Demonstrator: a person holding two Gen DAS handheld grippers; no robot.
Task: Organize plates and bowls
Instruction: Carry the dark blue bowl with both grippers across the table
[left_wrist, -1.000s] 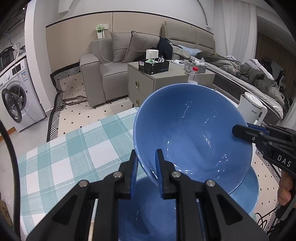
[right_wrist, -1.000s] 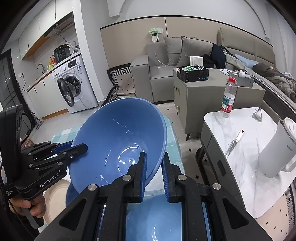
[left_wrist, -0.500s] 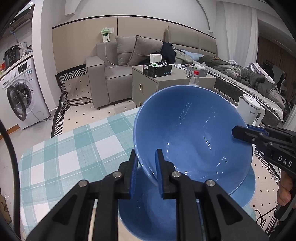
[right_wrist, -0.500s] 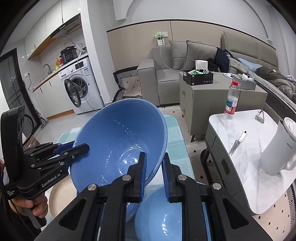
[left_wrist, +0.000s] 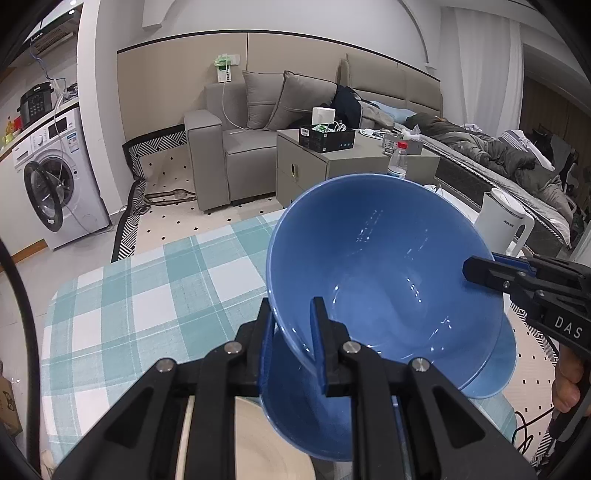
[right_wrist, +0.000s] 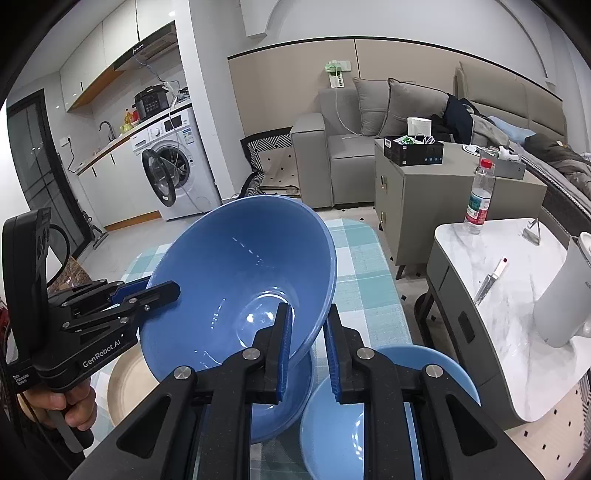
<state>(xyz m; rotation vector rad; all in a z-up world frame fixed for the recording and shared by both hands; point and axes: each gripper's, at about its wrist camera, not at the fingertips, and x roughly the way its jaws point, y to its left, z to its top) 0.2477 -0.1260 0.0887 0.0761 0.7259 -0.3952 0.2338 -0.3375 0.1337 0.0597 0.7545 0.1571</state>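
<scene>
Both claws are clenched on the rim of one large glossy blue ceramic bowl (left_wrist: 384, 280), which is held clear of the table and tilted toward the cameras: the left gripper (left_wrist: 291, 332) pinches the near rim in its own view, one pad inside and one outside, and the right gripper (right_wrist: 306, 336) does likewise on the opposite edge. Directly beneath hangs a second blue bowl (right_wrist: 284, 398) of similar glaze, with a smaller blue bowl (right_wrist: 369, 413) just beside it to the right and a cream round plate (right_wrist: 125, 384) to the left, all resting on the table. In my judgement the chief risk is slippage: each grip bears on a thin, smooth rim, so unequal pull from the two hands could twist the bowl out of one pair of pads. A fast or off-centre descent could chip the bowl below or knock the smaller one toward the near table edge. The surface is a table under a teal-and-white checked cloth (left_wrist: 147, 295), which may shift under load. Farther right stand a white marble-topped side table (right_wrist: 517, 295) carrying a white electric kettle (right_wrist: 565, 291), a knife and a water bottle. Beyond lie a grey cabinet, grey sofa (left_wrist: 236, 122), a front-loading washing machine (left_wrist: 51, 184) at far left and an unmade bed at far right.
</scene>
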